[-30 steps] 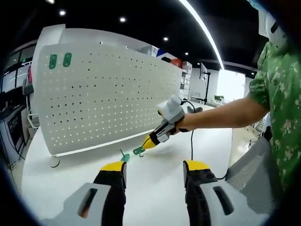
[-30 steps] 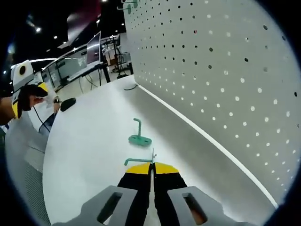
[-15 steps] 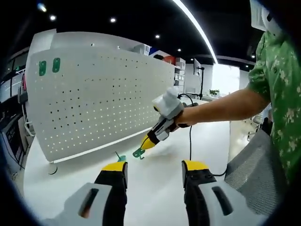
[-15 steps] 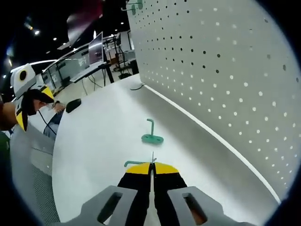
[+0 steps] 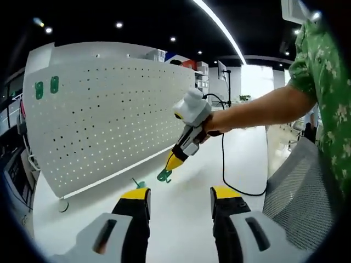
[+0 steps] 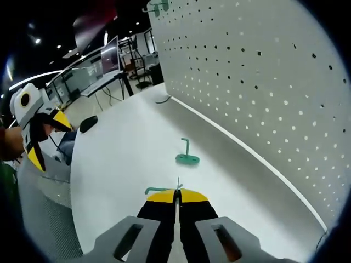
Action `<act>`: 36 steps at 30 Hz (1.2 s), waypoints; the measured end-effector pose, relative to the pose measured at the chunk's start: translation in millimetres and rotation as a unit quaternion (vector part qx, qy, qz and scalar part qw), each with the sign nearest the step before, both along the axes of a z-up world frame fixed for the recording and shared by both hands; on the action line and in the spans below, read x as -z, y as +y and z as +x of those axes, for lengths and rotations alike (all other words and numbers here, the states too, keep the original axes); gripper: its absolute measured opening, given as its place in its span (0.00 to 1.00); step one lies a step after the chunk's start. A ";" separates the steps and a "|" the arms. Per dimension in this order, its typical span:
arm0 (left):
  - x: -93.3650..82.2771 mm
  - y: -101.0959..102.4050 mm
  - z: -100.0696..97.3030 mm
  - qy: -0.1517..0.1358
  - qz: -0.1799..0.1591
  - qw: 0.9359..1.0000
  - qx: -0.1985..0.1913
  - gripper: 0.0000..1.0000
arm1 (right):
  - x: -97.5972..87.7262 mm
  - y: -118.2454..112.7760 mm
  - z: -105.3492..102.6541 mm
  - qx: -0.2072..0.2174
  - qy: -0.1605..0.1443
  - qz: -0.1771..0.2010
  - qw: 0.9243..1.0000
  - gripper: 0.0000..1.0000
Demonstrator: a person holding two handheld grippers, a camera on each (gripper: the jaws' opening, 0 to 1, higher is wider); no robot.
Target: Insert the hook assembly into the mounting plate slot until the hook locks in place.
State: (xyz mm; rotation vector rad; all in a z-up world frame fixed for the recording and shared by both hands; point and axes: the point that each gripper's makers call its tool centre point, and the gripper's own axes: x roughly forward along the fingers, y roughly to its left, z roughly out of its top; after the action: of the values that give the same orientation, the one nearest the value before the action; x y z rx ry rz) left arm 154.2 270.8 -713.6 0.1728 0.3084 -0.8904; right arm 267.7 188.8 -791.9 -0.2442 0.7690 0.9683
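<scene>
Right gripper (image 6: 176, 193) has lifted its green hook (image 5: 163, 175) off the table (image 6: 120, 164) | jaws clenched on hook, near pegboard (image 6: 263, 82) | left gripper (image 5: 178, 194) open, idle | second hook (image 6: 187, 156) lies on table | insertion not begun

3 kinds of things. 1 white pegboard (image 5: 109, 115), standing on 1 white table (image 6: 120, 164). 4 green hooks: 2 hung on the board at 10 o'clock in the left gripper view (image 5: 39, 90) (image 5: 54, 84), 1 lying on the table (image 6: 187, 158), and 1 clamped in the right gripper (image 6: 176, 193). 2 grippers, the left gripper (image 5: 180, 196) with its jaws apart.
</scene>
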 end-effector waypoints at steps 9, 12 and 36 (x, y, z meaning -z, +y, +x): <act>-8.2 -8.7 5.2 -0.029 0.017 0.999 0.019 0.42 | -27.4 10.6 -18.6 -0.007 -0.005 0.004 1.000 0.00; -9.0 -10.8 5.7 -0.036 0.026 0.999 0.027 0.42 | -38.0 14.4 -27.0 -0.012 -0.009 0.006 1.000 0.00; -25.3 -24.1 -1.7 -0.122 0.086 0.987 0.062 0.29 | -101.0 51.8 -88.2 -0.032 -0.009 0.060 0.998 0.00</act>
State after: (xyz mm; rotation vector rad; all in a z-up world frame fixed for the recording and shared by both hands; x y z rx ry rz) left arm 152.5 246.7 -688.3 0.4606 0.1455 -0.9539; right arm 179.4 240.7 -690.9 -0.1738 0.6878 1.0677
